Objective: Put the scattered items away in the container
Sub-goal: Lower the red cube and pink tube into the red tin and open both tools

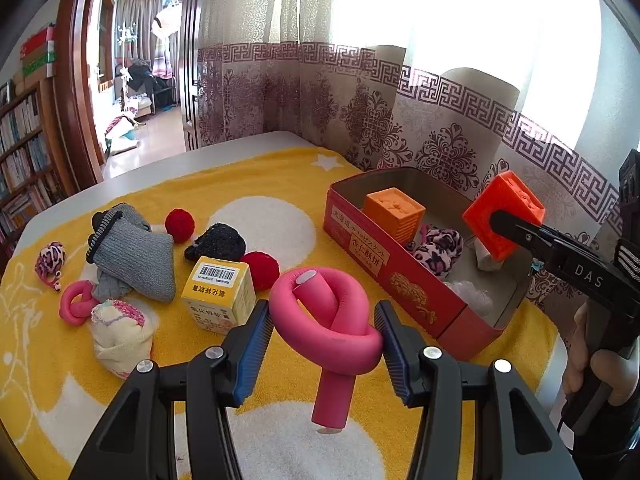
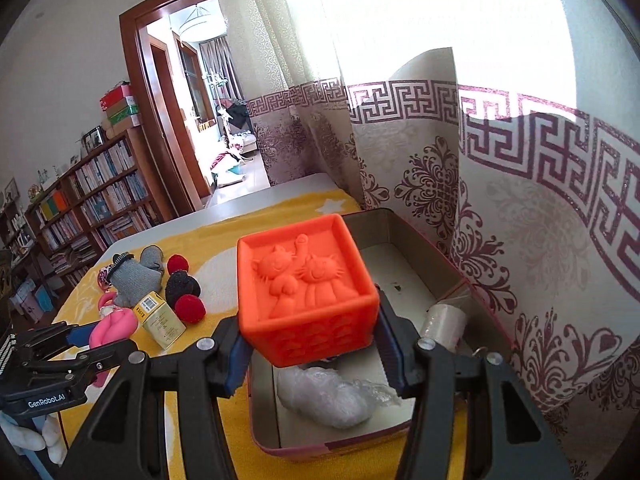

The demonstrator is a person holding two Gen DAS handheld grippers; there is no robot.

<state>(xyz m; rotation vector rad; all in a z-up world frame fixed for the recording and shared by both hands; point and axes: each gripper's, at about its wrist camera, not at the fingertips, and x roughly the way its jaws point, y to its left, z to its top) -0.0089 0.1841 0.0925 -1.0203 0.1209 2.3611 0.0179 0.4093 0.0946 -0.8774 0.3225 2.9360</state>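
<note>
A knotted pink foam tube [image 1: 328, 304] hangs above the yellow towel, with my left gripper [image 1: 322, 314] shut on it, its blue pads pressing both sides of the knot. The open red tin [image 1: 384, 276] stands to the right by the curtain and holds an orange cube [image 1: 394, 212], a leopard-print toy [image 1: 438, 250] and white wrapping [image 1: 472, 296]. My right gripper [image 2: 310, 344] is shut on a red-orange cube with cat reliefs [image 2: 308, 292] and holds it over the tin [image 2: 420, 240]. The left wrist view shows that cube [image 1: 506, 212] above the tin's far side.
On the towel to the left lie a grey sock [image 1: 136, 252], two red pompoms [image 1: 180, 224], a black knit piece [image 1: 218, 242], a yellow carton [image 1: 218, 296], a small pink knot [image 1: 76, 302], a cream sock ball [image 1: 120, 332] and a leopard toy [image 1: 50, 260]. A curtain hangs close behind the tin.
</note>
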